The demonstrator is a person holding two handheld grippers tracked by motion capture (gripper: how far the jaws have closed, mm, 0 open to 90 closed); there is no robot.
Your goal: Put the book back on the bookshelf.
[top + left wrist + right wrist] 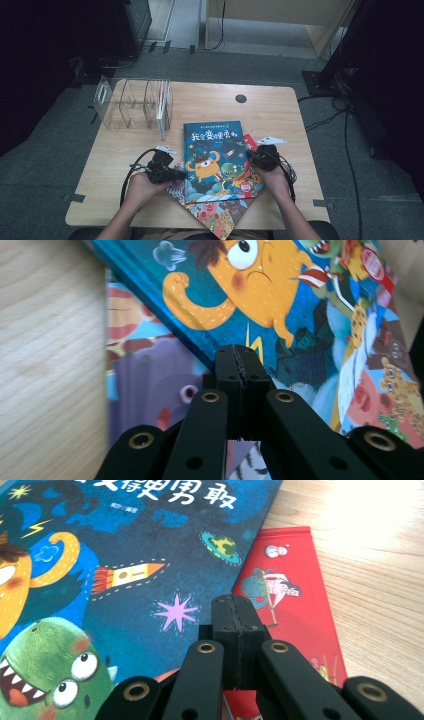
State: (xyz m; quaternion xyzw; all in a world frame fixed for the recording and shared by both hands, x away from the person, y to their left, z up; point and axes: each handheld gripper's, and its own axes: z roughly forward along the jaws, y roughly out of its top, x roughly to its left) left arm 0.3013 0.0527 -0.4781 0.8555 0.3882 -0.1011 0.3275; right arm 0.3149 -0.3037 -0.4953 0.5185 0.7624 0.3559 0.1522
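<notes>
A blue picture book (215, 150) with an orange monster on its cover lies mid-table on top of other books. A red book (250, 142) pokes out at its right edge, and a colourful book (220, 217) sticks out toward the front. My left gripper (182, 175) is shut and empty. Its tips (243, 362) rest at the blue book's (280, 295) left edge, above the colourful book (145, 370). My right gripper (250, 155) is also shut and empty. Its tips (234, 611) sit where the blue book's (125, 555) right edge meets the red book (285, 585).
A clear acrylic divider rack (135, 102) stands at the table's back left. A small black round cap (241, 98) sits in the wooden tabletop (280, 115) near the back. Bare wood lies left of the books. Cables run over the floor at the right.
</notes>
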